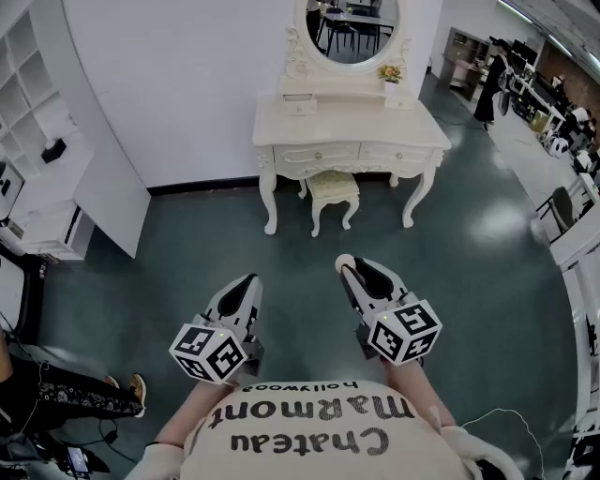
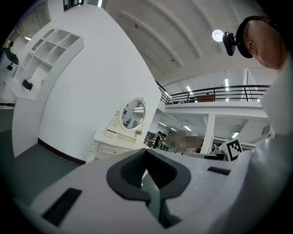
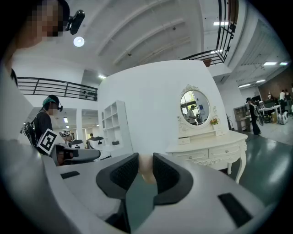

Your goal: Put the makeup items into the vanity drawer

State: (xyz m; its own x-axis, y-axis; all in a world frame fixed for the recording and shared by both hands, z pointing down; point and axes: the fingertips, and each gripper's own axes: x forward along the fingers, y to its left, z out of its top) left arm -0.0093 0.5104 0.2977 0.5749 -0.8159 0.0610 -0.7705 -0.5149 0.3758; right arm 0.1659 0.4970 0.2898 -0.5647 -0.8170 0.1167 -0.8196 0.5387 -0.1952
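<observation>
Clamped pale makeup item (image 3: 146,172) in right gripper (image 1: 364,272), left gripper (image 1: 246,283) pinched together empty, vanity drawer (image 1: 320,153) far off at twelve o'clock.

Smooth satin paint covers the carved cream wooden vanity (image 1: 349,153); its oval mirror (image 1: 352,28) is glossy. The dark green floor (image 1: 469,281) has a smooth sheen. The left hand-held gripper (image 1: 251,279) and right hand-held gripper (image 1: 349,266) are matt pale plastic with ribbed black pads (image 3: 122,176), the right's on a smooth small cream item (image 3: 146,170).

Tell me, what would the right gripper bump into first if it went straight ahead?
The right gripper would probably reach the white wall just left of the vanity; nothing shows in between. Depth is unclear, so maybe the vanity's corner.
</observation>
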